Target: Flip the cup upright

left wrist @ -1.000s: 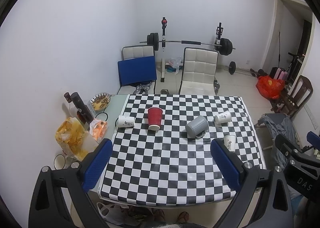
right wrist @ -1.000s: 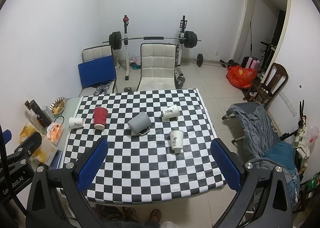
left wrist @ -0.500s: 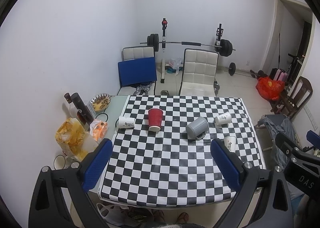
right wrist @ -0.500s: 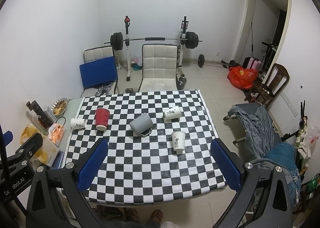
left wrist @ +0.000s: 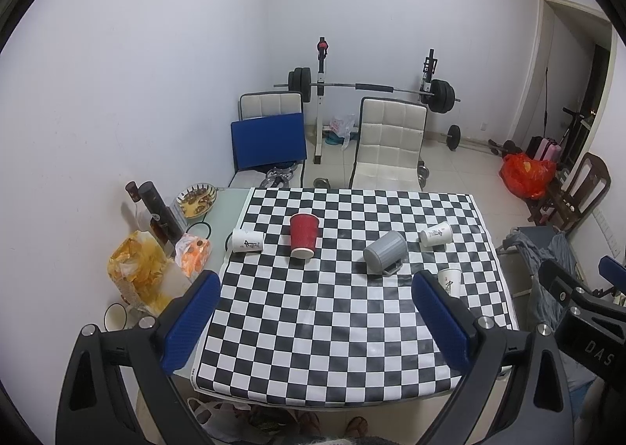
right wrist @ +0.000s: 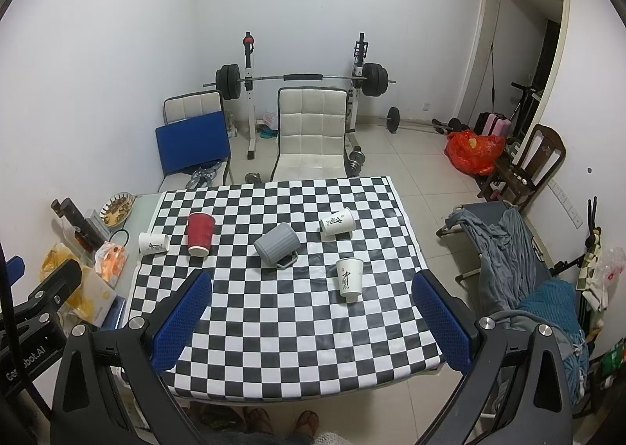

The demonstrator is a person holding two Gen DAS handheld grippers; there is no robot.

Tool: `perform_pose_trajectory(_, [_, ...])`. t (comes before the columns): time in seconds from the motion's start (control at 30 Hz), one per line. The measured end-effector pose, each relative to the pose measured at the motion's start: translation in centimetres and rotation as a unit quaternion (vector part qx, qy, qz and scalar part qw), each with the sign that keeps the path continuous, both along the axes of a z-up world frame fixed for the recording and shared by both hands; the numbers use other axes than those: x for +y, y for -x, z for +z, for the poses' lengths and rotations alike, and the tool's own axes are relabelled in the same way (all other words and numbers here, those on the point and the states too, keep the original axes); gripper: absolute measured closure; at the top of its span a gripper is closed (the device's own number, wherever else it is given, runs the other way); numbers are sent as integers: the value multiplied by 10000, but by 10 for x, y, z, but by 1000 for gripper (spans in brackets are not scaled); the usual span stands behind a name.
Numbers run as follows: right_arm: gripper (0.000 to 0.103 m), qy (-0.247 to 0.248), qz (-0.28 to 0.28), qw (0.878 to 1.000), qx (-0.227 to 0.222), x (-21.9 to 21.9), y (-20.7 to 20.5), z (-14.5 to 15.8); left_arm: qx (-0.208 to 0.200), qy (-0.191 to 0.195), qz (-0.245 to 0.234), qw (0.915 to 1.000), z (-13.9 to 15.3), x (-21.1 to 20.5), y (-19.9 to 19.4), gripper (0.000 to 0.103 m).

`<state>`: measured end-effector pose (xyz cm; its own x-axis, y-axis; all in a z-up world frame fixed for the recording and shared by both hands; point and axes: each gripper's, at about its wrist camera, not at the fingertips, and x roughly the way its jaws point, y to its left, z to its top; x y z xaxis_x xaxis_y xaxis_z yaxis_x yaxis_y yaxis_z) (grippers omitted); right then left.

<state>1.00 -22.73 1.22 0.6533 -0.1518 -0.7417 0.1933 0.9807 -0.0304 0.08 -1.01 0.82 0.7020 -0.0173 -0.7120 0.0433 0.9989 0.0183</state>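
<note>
Several cups sit on the checkered table [left wrist: 336, 320] [right wrist: 297, 320]. A grey mug [left wrist: 384, 252] [right wrist: 277, 244] lies on its side at the middle. A red paper cup [left wrist: 303, 235] [right wrist: 200, 228] stands at the left. A white paper cup [left wrist: 246, 240] [right wrist: 153, 243] lies at the far left, another [left wrist: 435, 233] [right wrist: 337, 221] lies at the far right. A third white cup [right wrist: 349, 279] stands on the near right, half hidden behind my left finger in the left wrist view [left wrist: 450, 280]. My left gripper [left wrist: 317, 323] and right gripper [right wrist: 311, 322] are open, empty, high above the near edge.
Bottles [left wrist: 158, 210], snack bags [left wrist: 144, 269] and a dish [left wrist: 195, 199] crowd the table's left strip. White chairs [right wrist: 313, 136] and a barbell rack [right wrist: 301, 77] stand behind the table. A cot with clothes [right wrist: 520, 261] is to the right.
Both grippers have risen or drawn back slightly, so the table sits a little lower in both views. Nothing on the table moved.
</note>
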Motion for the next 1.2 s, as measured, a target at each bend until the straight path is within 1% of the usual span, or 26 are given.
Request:
perform_pose_trajectory(0.8, [0, -13, 6, 10000, -3, 3, 0, -2, -24, 13, -5, 10000, 2, 3, -2, 3])
perform_pose_trajectory(1.03, [0, -39, -26, 10000, 34, 3, 1, -3, -36, 95, -29, 9999, 3, 9, 0, 3])
perform_pose_trajectory(1.1, [0, -53, -34, 10000, 50, 14, -4, -5, -28, 121, -53, 9999, 3, 8, -1, 3])
perform_pose_trajectory(1.2, [0, -99, -113, 9998, 103, 18, -9, -13, -12, 113, -99, 9999, -2, 12, -7, 3])
